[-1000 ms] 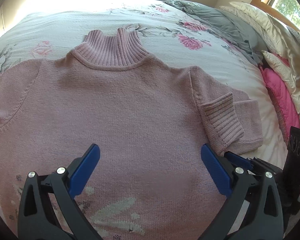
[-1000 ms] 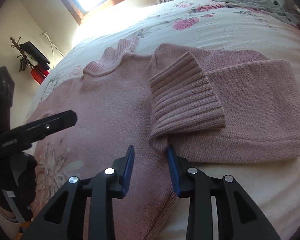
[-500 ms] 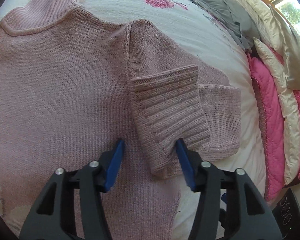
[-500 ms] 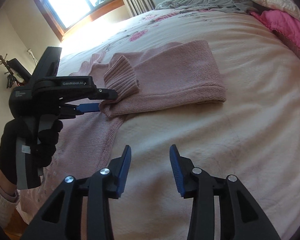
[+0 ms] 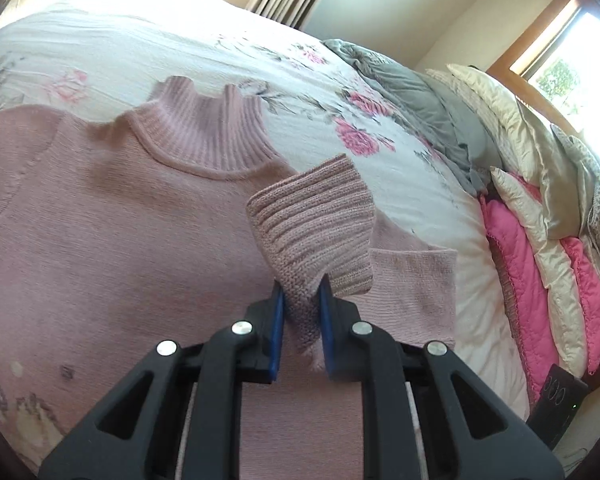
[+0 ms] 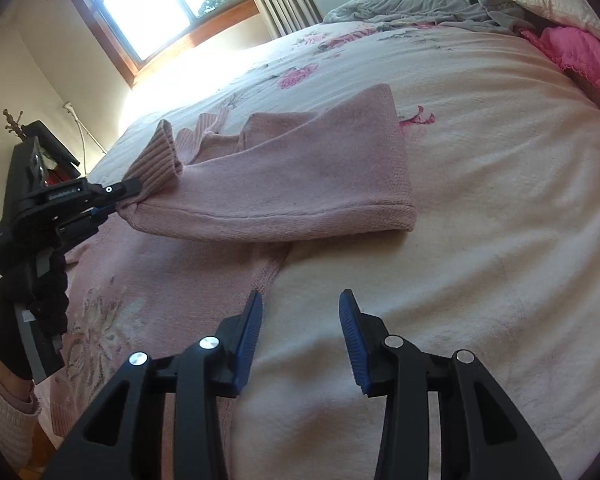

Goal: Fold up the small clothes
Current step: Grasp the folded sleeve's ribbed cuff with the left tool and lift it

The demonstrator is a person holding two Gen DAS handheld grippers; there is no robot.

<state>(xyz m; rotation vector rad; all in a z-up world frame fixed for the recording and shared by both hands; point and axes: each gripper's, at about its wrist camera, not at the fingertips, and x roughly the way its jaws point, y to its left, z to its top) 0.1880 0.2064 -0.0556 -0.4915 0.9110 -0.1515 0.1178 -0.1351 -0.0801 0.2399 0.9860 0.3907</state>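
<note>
A pink knitted sweater point(image 5: 112, 220) with a ribbed high collar point(image 5: 208, 136) lies front up on the bed. Its one sleeve point(image 6: 300, 184) is folded back across the body. My left gripper point(image 5: 302, 300) is shut on the ribbed cuff point(image 5: 316, 224) of that sleeve and holds it lifted off the sweater. From the right wrist view, the left gripper point(image 6: 112, 208) pinches the cuff point(image 6: 156, 164) at the left. My right gripper point(image 6: 300, 320) is open, hovering over the bedspread just right of the sweater's side edge, holding nothing.
The floral bedspread point(image 6: 480, 208) stretches to the right of the sweater. A grey blanket point(image 5: 420, 92), cream pillows point(image 5: 512, 120) and a pink quilt point(image 5: 516, 280) pile along the right side. A dark device point(image 5: 560, 400) sits at the bed's edge. A gloved hand point(image 6: 24, 304) holds the left gripper.
My left gripper went from open to shut on the cuff and lifted it. My right gripper drew back from the sleeve and opened wider.
</note>
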